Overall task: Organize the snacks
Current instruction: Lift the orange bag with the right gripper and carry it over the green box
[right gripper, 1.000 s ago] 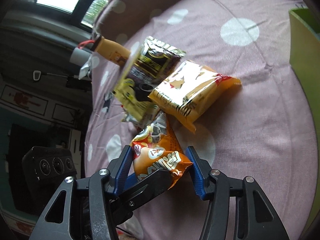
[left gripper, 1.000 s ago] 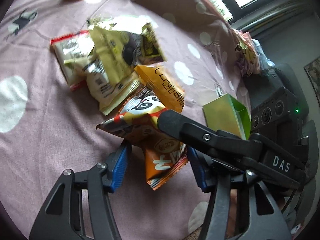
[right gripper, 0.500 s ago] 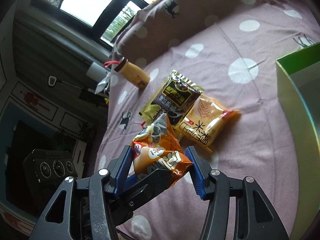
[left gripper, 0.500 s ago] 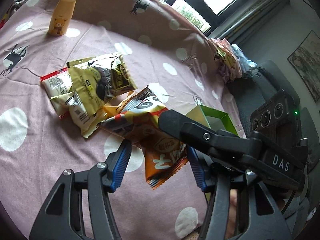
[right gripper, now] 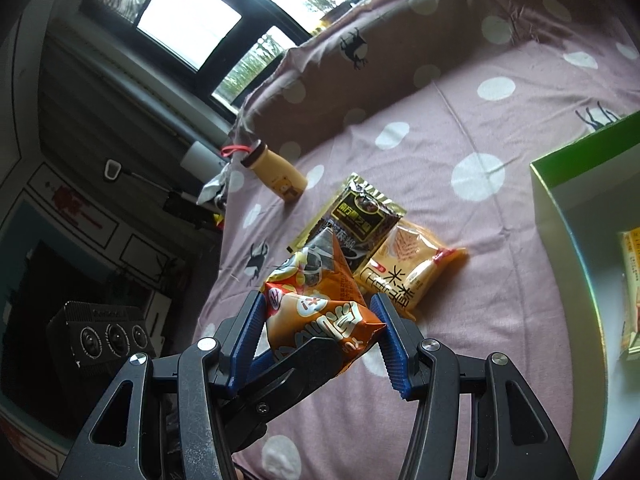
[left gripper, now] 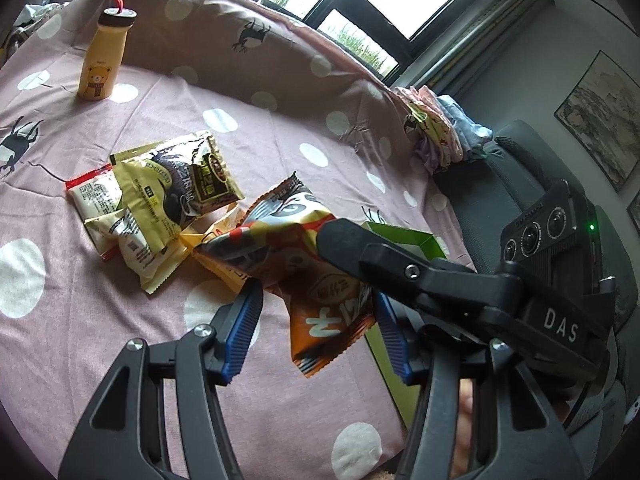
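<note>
The orange snack bag (right gripper: 320, 316) sits low in the middle of both wrist views, off the bed (left gripper: 52, 360) and above its pink dotted sheet. The right tongs (right gripper: 320, 332) pinch it: in the right wrist view both blue pads (right gripper: 252, 332) press against the bag's sides. The left tongs (left gripper: 316, 332) stand spread. In the left wrist view the bag hangs between their pads, with a clear gap on the left side, while one black finger of the right tongs lies across the bag from the right of the frame.

The remaining snacks lie in a loose heap on the sheet, behind the bag. A gold-and-black packet (left gripper: 180, 184) lies partly over a red-edged white packet (left gripper: 94, 196), and a yellow packet (right gripper: 408, 276) lies just beside the gold-and-black one. A green box (right gripper: 560, 168) stands open at the right edge of the right wrist view, with a packet inside it by the frame edge. A yellow bottle (left gripper: 102, 64) with a bear on it stands upright in the upper left of the left wrist view, well apart from the heap.
</note>
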Available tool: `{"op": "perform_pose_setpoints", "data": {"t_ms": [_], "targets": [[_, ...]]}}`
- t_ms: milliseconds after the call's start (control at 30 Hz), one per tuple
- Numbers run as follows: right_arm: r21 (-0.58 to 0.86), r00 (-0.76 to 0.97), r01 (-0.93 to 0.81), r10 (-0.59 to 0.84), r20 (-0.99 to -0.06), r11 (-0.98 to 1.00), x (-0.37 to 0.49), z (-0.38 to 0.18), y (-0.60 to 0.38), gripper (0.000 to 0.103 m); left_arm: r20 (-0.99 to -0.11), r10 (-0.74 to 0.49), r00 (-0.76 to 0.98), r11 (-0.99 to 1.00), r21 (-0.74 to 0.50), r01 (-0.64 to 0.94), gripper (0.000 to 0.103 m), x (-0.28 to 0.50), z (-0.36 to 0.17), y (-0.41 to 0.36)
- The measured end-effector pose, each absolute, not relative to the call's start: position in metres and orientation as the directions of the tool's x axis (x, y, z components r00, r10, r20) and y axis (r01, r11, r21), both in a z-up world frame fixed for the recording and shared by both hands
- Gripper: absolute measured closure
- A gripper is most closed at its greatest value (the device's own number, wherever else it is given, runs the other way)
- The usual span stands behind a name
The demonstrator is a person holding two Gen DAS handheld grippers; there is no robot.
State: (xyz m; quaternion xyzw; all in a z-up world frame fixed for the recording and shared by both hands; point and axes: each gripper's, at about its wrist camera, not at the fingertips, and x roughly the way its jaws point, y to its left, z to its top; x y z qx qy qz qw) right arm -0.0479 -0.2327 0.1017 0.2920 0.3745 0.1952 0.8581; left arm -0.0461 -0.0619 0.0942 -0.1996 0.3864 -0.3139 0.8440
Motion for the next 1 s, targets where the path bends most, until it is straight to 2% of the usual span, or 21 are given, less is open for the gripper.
{"op": "perform_pose_setpoints", "data": {"t_ms": [1000], "targets": [[0.622, 0.695, -0.145, 0.527, -0.49, 0.769, -0.066, 0.118, -0.244, 0.046, -0.479, -0.709, 0.517, 0.7, -0.565, 0.437, 0.047, -0.054, 0.106, -0.072]]}}
